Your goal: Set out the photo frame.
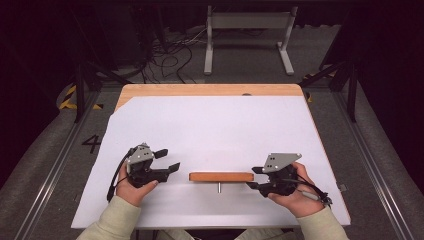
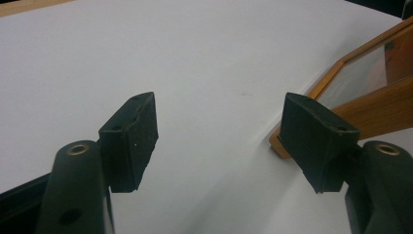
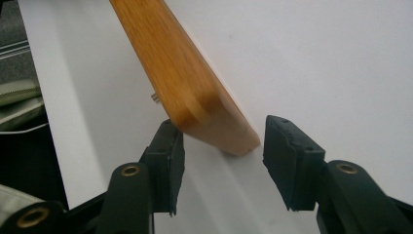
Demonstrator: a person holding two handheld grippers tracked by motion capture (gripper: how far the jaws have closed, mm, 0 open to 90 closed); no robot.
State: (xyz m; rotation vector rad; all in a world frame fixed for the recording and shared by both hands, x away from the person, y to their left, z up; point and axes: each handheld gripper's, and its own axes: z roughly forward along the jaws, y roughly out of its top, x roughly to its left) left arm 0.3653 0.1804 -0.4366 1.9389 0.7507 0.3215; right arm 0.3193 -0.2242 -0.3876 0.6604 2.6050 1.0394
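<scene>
Wooden frame [image 1: 221,176] stands on edge on the white table sheet [image 1: 210,130], between my two grippers. My right gripper [image 3: 221,156] has its jaws spread around the frame's end, pads seemingly not pressing; my left gripper [image 2: 219,141] is released, just beside the other end. I'd back off straight to avoid tipping it. Orange-brown wood, glazed I think, with a small metal pin.
</scene>
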